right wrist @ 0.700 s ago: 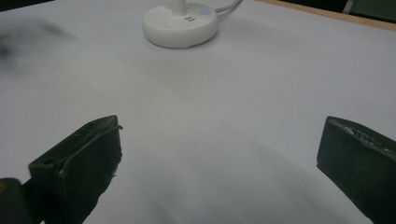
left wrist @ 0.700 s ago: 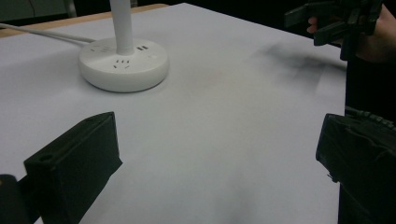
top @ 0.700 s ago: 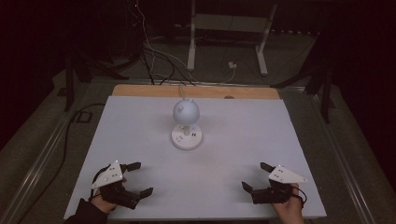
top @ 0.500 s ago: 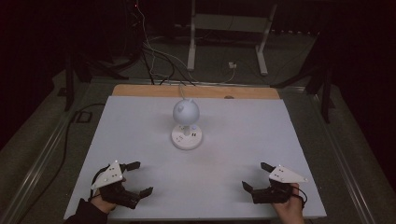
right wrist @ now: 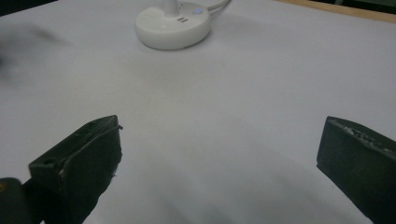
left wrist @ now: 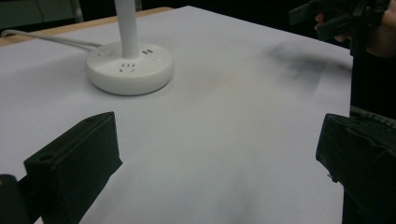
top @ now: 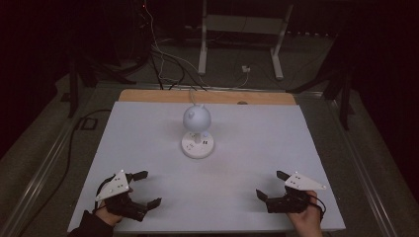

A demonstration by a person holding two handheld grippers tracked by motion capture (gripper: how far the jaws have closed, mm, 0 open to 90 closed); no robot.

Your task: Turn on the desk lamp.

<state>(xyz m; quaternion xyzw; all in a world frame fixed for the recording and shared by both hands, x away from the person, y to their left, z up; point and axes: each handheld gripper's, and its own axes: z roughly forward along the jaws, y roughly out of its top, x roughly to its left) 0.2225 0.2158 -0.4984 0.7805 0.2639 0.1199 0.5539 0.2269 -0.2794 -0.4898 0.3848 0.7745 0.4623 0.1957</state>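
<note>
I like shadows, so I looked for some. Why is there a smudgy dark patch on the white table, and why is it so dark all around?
In the left gripper view, the smudge is a soft shadow under the right gripper. In the high view, light falls on the table and lamp, while the floor behind stays dim. In the right gripper view, the near jaws look blurry.

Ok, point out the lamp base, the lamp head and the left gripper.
lamp base (top: 197,145), high view, round top.
lamp head (top: 196,117), high view, globe's middle.
left gripper (top: 146,187), high view, midway between fingertips.
</note>
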